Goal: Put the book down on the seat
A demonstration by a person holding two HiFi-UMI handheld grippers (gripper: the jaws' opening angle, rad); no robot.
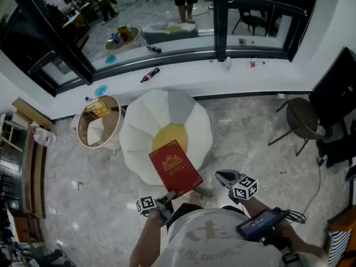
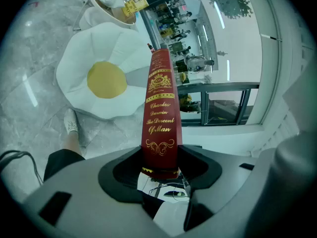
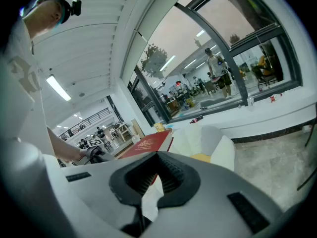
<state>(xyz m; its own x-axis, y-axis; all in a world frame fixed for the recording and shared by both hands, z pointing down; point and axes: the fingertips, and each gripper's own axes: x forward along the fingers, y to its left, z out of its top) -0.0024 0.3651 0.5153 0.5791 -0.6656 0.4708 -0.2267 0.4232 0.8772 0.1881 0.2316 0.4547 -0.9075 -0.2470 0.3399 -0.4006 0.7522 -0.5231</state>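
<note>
Red book (image 1: 175, 168) is not on the seat yet. On the left, a round basket (image 1: 79, 125) stands on the floor (image 1: 250, 143). Next comes the left gripper (image 1: 167, 198). It squeezes the book by its bottom end and holds it up in the air, over the near edge of the white egg-shaped seat (image 1: 144, 127) with the yellow middle. On the right, the right gripper (image 1: 225, 178) has its jaws a little apart and holds nothing. The book is held by one end only, so it could tip or slip out. If it is let go too high, I think it could hit the soft edge and slide off onto the floor.
</note>
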